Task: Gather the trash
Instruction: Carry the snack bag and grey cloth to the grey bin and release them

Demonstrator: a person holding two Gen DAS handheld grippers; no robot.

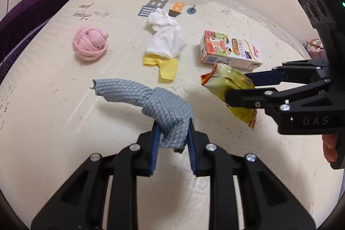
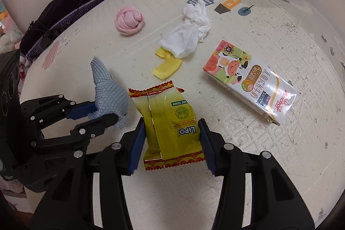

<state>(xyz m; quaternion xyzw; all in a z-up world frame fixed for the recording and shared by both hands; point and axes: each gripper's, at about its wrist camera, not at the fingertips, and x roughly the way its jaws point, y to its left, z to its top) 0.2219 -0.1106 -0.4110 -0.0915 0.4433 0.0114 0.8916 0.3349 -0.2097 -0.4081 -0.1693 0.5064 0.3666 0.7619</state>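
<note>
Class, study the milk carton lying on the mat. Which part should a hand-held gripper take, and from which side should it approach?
The milk carton lies flat on its broad face, long and narrow. Probably best to come from above and close across the narrow width at mid-length, where the two long side walls are parallel and nothing touches them.

Black tool (image 1: pixel 173 143) linkages, blue pads (image 1: pixel 154 150), silver screws, "DAS" lettering.
</note>
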